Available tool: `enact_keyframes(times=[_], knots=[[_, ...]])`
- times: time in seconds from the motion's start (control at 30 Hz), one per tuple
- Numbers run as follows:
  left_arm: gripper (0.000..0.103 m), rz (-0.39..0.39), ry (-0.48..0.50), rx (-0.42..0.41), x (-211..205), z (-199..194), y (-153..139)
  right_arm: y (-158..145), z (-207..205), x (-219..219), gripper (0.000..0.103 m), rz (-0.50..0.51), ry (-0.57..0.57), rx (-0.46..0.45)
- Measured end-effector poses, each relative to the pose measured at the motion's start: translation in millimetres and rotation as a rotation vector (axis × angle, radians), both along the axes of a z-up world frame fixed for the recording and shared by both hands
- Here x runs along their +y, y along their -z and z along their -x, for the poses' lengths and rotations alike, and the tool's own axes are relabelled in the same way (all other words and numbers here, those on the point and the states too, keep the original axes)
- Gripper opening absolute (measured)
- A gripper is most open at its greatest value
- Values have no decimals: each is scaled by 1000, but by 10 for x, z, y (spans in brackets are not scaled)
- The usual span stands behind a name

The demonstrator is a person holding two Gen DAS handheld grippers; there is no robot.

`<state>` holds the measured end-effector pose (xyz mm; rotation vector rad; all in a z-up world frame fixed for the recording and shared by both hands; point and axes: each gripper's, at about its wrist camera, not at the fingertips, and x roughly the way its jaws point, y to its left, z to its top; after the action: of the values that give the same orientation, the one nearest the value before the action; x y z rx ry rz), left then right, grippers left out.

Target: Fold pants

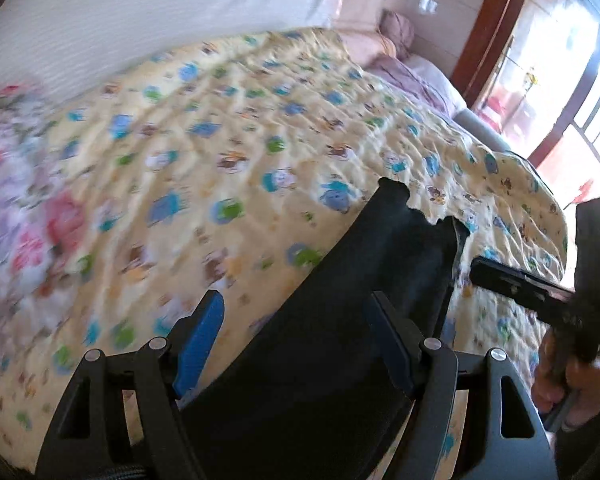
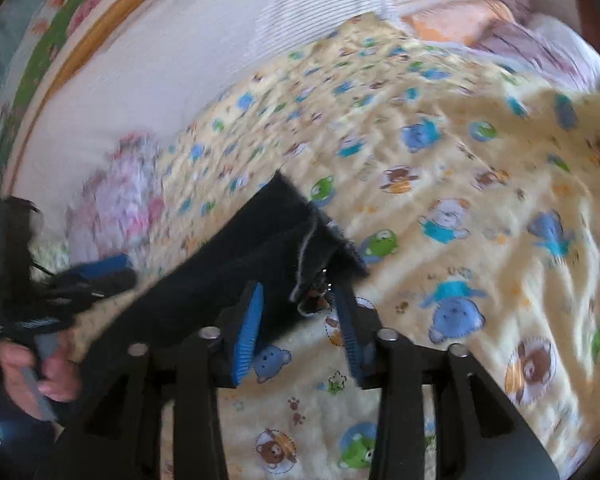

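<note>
- Lying across a bed, dark pants stretch over a yellow quilt printed with cartoon bears and frogs.
- Left wrist view: the left gripper has its blue-padded fingers spread wide on either side of the dark cloth. The left pad stands clear of the fabric; the right pad sits at the cloth's edge, and pressing cannot be confirmed, so the fingers look released.
- Right wrist view: the right gripper points down at a corner of the pants, near a pale seam and what may be a small metal fastener. Its blue ridged fingers stand apart with the quilt visible between them; cloth lies against the left pad only, so this grip also looks released.
- Each camera sees the other gripper at its frame edge, held by a person's hand.
- A pink floral fabric lies blurred at the quilt's far side, beside a white wall.
- Pillows sit at the head of the bed, near a bright window.
</note>
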<state>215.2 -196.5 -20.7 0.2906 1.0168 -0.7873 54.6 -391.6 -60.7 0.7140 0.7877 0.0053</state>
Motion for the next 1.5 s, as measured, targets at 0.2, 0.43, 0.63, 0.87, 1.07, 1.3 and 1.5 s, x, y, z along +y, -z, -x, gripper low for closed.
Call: enact_keyframes(times=[0.2, 0.43, 0.63, 0.87, 1.07, 1.3, 1.5], knots=[[74, -60, 72, 57, -456, -213, 223, 138, -24, -91, 46, -36, 69, 58], [73, -23, 87, 212, -720, -519, 433, 293, -68, -210, 46, -263, 104, 9], [52, -51, 150, 178, -926, -443, 471, 332, -150, -204, 44, -268, 106, -7], [11, -2, 190, 196, -980, -285, 409, 389, -139, -230, 15, -284, 94, -29], [10, 104, 174, 181, -732, -207, 110, 132, -33, -179, 14, -282, 58, -135], [10, 224, 117, 134, -195, -62, -336, -303, 8, 113, 14, -277, -56, -257], [10, 342, 38, 101, 448, 156, -530, -676, -2, 610, 14, -258, -217, -338]])
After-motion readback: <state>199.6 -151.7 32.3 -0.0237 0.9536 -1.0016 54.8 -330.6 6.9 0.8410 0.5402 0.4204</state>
